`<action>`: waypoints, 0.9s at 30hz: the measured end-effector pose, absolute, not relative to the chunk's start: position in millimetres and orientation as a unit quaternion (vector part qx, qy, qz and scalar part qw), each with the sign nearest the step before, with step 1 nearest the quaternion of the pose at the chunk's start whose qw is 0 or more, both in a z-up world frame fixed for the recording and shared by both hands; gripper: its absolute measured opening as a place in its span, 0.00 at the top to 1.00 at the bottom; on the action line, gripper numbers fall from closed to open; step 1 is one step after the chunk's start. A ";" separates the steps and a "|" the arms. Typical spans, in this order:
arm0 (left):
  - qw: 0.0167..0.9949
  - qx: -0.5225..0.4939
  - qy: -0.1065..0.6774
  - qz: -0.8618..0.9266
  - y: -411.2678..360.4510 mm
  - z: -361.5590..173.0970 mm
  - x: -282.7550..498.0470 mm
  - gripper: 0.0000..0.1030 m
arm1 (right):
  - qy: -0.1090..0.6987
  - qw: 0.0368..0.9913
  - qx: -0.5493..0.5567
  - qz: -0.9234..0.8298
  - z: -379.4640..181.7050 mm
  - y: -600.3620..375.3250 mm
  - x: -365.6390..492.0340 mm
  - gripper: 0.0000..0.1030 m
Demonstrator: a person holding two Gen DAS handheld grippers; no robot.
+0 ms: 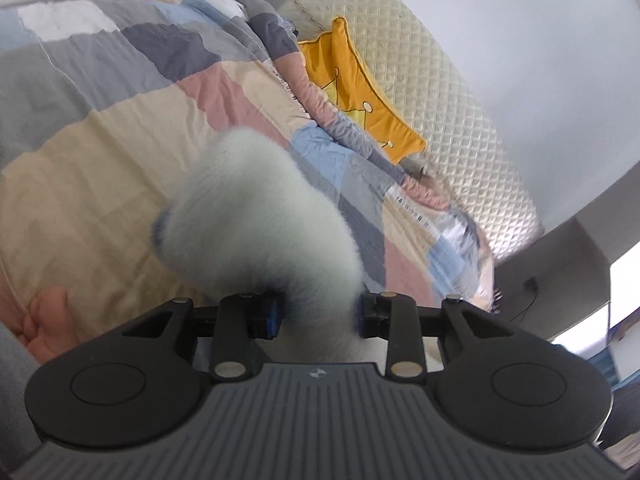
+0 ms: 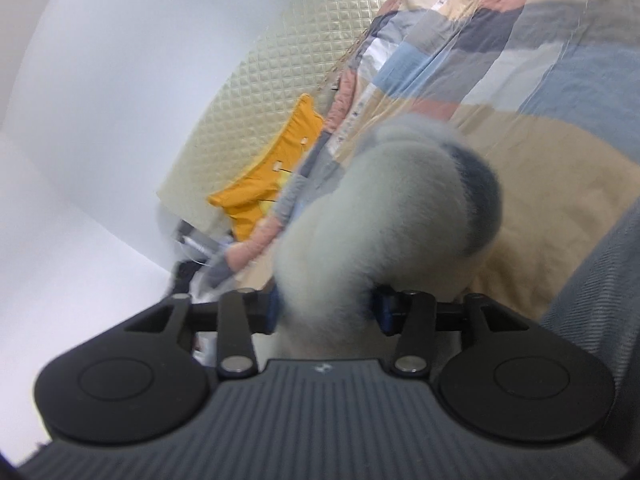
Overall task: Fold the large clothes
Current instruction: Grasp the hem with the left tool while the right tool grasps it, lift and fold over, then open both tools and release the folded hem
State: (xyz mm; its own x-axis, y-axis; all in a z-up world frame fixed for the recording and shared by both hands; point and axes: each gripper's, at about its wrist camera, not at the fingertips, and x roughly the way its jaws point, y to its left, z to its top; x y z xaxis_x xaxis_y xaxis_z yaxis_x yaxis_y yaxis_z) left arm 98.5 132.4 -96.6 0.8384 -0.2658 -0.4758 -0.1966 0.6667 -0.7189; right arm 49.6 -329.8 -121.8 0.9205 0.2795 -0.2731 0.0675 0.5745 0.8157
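Note:
A pale grey-green fluffy garment [image 1: 256, 216] bulges up between the fingers of my left gripper [image 1: 318, 316], which is shut on it above the bed. The same fluffy garment [image 2: 384, 208], with a dark blue-grey patch on its right side, is clamped in my right gripper [image 2: 324, 312], also shut on it. Both views are blurred. The rest of the garment hangs below and is hidden by the gripper bodies.
A patchwork quilt [image 1: 120, 112] in beige, pink, blue and grey covers the bed. A yellow cushion [image 1: 360, 92] leans on the cream quilted headboard [image 1: 440, 92]. A bare foot [image 1: 44, 324] shows at lower left. White wall [image 2: 100, 100] lies beyond.

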 end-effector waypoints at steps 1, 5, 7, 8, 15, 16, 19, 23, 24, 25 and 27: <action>0.865 -0.414 0.284 -0.024 135.2 -97.5 101.2 0.63 | 0.184 0.859 0.472 0.071 -122.5 -331.5 51.5 0.31; 0.855 -0.423 0.298 -0.022 143.1 -95.4 120.9 0.62 | 0.183 0.854 0.482 0.078 -119.3 -329.1 67.4 0.31; 0.857 -0.419 0.298 -0.025 142.1 -91.6 133.9 0.61 | 0.191 0.852 0.482 0.073 -116.6 -327.8 77.9 0.31; 0.856 -0.420 0.299 -0.027 141.6 -90.5 140.3 0.60 | 0.194 0.852 0.481 0.072 -115.4 -327.9 83.6 0.31; 0.862 -0.396 0.314 -0.018 136.0 -83.5 204.0 0.58 | 0.214 0.859 0.460 0.066 -105.3 -337.4 131.0 0.31; 0.863 -0.394 0.317 -0.016 135.6 -82.1 213.9 0.58 | 0.218 0.862 0.453 0.062 -103.0 -337.8 139.3 0.31; 0.869 -0.380 0.318 -0.013 134.7 -83.3 246.2 0.58 | 0.228 0.870 0.434 0.052 -101.0 -338.5 166.1 0.31; 0.867 -0.371 0.332 -0.005 139.8 -90.3 287.2 0.58 | 0.232 0.905 0.355 0.033 -100.0 -328.5 201.0 0.31; 0.878 -0.350 0.327 -0.001 139.6 -89.7 296.3 0.58 | 0.237 0.907 0.347 0.030 -102.4 -327.7 210.3 0.31; 0.889 -0.321 0.326 0.005 137.9 -89.5 306.5 0.58 | 0.249 0.904 0.345 0.027 -106.3 -328.7 221.5 0.31; 0.890 -0.294 0.350 -0.005 136.8 -100.2 330.8 0.58 | 0.271 0.897 0.348 0.023 -118.4 -331.6 241.2 0.32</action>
State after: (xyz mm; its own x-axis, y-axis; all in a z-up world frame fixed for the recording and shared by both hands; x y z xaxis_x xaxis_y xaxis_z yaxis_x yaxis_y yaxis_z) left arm 330.8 136.8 -100.2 0.7556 -0.2153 -0.6186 -0.1959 0.8269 -0.5271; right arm 241.2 -331.6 -118.4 0.8519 0.2303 -0.4703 0.1471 0.7568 0.6369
